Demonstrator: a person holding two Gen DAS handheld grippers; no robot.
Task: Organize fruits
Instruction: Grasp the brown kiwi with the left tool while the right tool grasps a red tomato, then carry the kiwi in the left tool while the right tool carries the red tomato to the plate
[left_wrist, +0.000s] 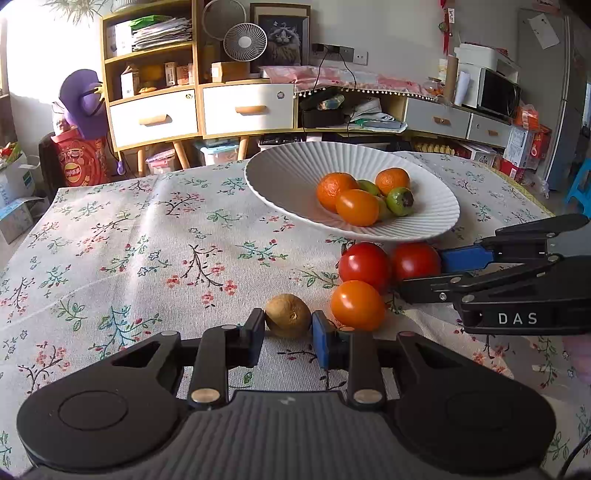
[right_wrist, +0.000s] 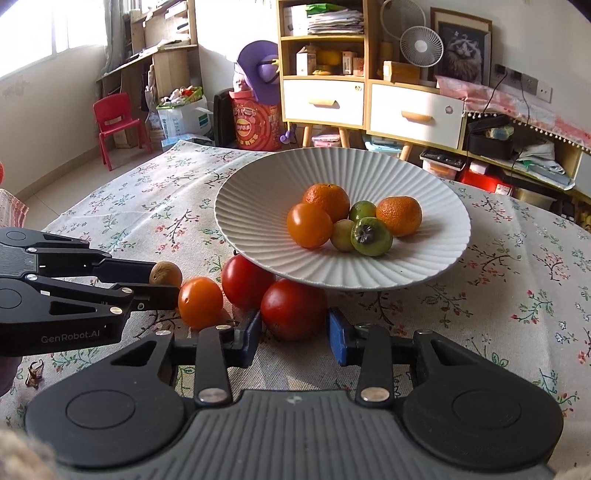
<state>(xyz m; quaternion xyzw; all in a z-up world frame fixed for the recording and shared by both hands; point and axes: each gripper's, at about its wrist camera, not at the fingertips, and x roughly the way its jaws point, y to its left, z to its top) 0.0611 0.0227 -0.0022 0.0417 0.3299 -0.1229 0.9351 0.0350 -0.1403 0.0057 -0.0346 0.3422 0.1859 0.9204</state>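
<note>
A white ribbed plate (left_wrist: 280, 173) (right_wrist: 251, 206) on the flowered tablecloth holds several fruits: oranges, an orange tomato and green ones. In front of it on the cloth lie two red tomatoes (left_wrist: 364, 265) (right_wrist: 293, 308), an orange tomato (left_wrist: 356, 304) (right_wrist: 200, 301) and a brown kiwi (left_wrist: 288, 315) (right_wrist: 166, 274). My left gripper (left_wrist: 288, 325) has its pads against both sides of the kiwi, on the cloth. My right gripper (right_wrist: 295, 328) straddles the nearer red tomato with its jaws apart; a gap shows on the right side.
The flowered tablecloth (left_wrist: 147, 240) covers the table. Behind it stand a wooden shelf with white drawers (left_wrist: 236, 107), a fan (left_wrist: 245, 40) and a microwave (left_wrist: 495, 92). A red chair (right_wrist: 116, 122) is on the floor at the left.
</note>
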